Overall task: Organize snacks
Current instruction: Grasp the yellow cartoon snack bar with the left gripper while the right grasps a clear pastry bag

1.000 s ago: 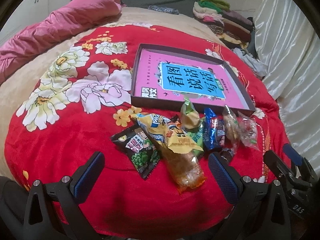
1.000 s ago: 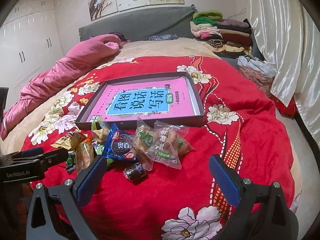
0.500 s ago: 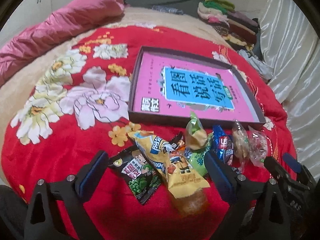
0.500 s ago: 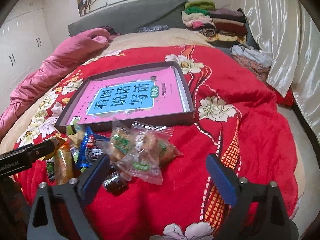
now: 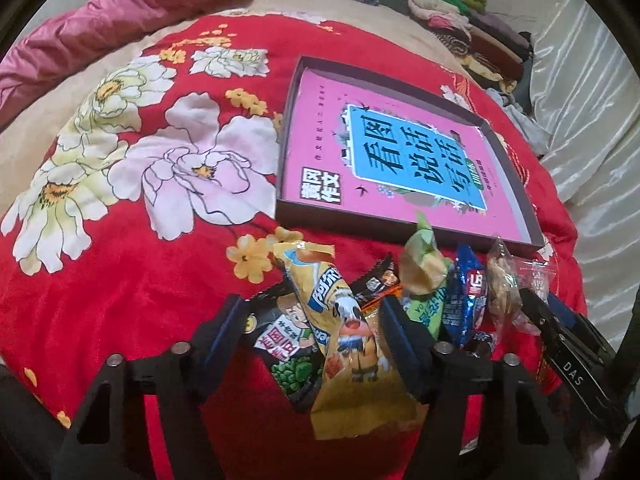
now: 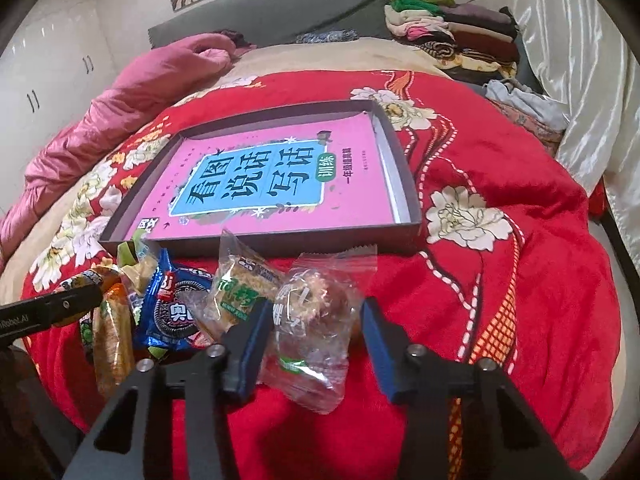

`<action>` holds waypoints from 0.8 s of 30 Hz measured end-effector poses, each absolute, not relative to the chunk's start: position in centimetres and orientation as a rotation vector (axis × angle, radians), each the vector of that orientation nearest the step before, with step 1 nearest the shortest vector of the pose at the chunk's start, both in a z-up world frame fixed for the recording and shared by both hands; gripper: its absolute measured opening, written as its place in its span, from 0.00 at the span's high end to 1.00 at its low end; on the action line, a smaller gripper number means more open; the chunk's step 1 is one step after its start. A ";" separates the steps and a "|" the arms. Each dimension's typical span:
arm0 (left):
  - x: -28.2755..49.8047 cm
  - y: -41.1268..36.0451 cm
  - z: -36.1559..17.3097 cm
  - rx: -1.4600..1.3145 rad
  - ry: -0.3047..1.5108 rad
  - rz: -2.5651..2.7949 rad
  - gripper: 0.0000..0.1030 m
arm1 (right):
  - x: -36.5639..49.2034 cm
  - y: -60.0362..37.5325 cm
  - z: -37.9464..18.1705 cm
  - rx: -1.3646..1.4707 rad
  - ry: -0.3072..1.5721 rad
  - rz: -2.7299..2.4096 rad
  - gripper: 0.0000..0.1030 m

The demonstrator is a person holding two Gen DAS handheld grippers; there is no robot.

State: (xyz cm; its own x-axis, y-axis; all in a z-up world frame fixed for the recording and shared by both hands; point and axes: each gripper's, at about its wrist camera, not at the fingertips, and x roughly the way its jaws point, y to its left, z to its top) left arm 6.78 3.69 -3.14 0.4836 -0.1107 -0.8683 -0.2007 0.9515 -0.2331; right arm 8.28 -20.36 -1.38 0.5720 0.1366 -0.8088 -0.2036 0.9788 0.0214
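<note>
My left gripper (image 5: 312,330) has just been closing – fingers straddle the yellow snack packet (image 5: 344,332), contact unclear. My right gripper (image 6: 314,334) also just closing, left pad touching the clear pastry bag (image 6: 316,320), right pad apart. Both lie on the red bedspread (image 6: 500,300), 6 o'clock of the pink-lined box (image 6: 404,184).

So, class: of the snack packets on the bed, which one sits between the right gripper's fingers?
The clear packet holding a brown round pastry, the rightmost of the pile; the others lie to its left.
</note>
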 end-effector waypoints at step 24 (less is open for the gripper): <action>7.0 6.1 -0.8 -0.409 1.001 -0.020 0.83 | 8.1 -22.0 1.7 -0.005 0.776 0.219 0.59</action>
State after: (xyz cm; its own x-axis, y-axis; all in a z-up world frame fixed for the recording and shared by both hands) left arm 7.03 6.14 -0.83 0.5456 -0.2015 -0.8135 -0.1693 0.9242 -0.3424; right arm 8.14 -22.03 1.68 0.6923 0.1943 -0.6950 -0.1977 0.9773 0.0763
